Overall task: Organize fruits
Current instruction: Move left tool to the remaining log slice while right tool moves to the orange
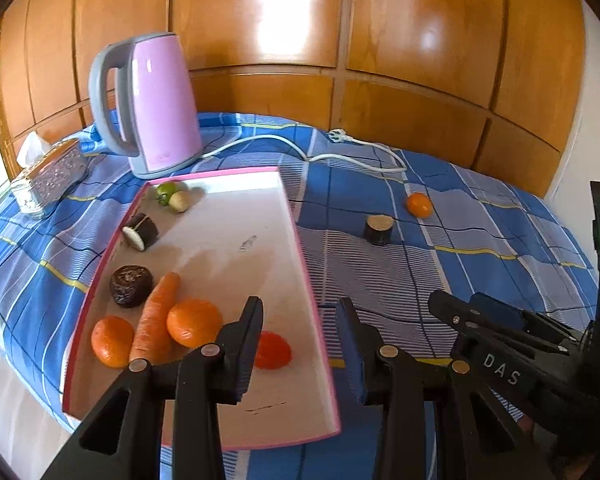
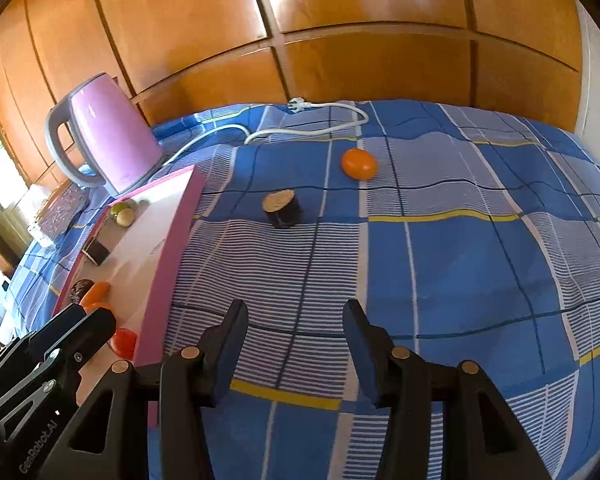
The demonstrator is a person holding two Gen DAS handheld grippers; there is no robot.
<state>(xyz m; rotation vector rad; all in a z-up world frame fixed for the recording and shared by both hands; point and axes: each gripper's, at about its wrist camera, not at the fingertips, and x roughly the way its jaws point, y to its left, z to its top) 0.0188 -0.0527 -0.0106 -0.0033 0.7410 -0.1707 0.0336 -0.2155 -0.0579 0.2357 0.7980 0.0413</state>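
Left gripper [image 1: 300,320] hangs over the right rim of the pink-edged tray [image 1: 300,240], jaws spread wide with nothing between them, touching nothing; the left finger sits above the tray floor, the right finger above the cloth. Just beyond that left finger lies a red tomato piece [image 1: 274,350]. At the tray's 8 o'clock corner two oranges [image 1: 194,322] flank a carrot [image 1: 156,316], with a dark round chocolate-brown piece [image 1: 131,286] just behind them; further back an eggplant chunk [image 1: 141,231], and at 11 o'clock a green fruit [image 1: 166,192] touching a pale one [image 1: 180,201]. Right gripper [image 2: 296,320] is also gaping, empty, poised above the blue checked cloth [image 2: 460,260] just right of the tray wall. Ahead of it at 12 o'clock, well apart, a second eggplant chunk [image 2: 283,208] stands on end, cut face up, and past that toward 1 o'clock a loose orange [image 2: 359,164] rests on the cloth. Writing: "DAS" reads on the right gripper's body in the left view, and "GenRobot.AI" on the left gripper's body in the right view. A pink kettle [image 1: 156,104] stands behind the tray, its white cord [image 1: 340,156] trailing across the cloth, a tissue box [image 1: 48,174] at 10 o'clock.
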